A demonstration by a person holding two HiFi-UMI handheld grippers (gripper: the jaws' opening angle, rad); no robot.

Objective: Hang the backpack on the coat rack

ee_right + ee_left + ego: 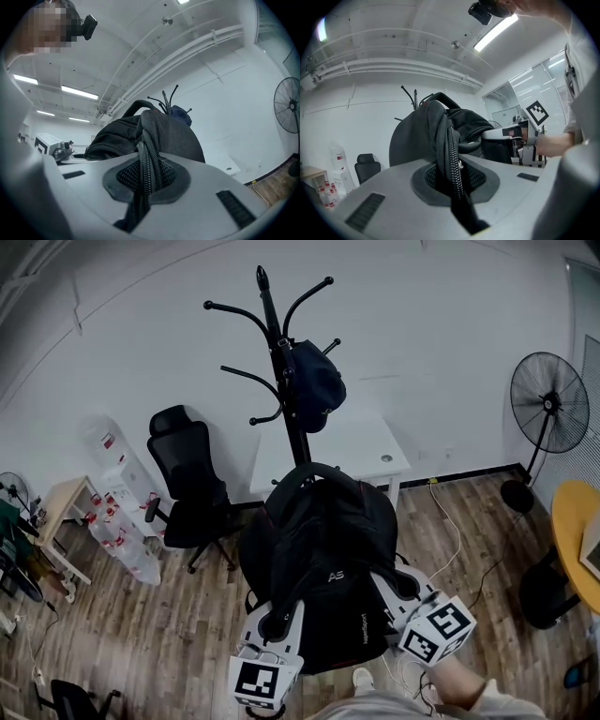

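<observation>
carrying the backpack [323,587] in the lower middle of the frame, the left gripper [281,620] and right gripper [398,587] each have their fingers pinching a zippered side edge of it, in front of the coat rack [284,381] at upper centre. to hang it well, the top handle [309,470] probably needs lifting over a free hook, clear of the dark bag [317,385] hanging there, then lowering on before either pinch loosens.

white wall [450,324], wood floor [169,634], office chair [187,484], fan [548,404]

Behind stand an office chair [187,474], white table [356,451], fan [548,401], perhaps water jugs [122,521].
</observation>
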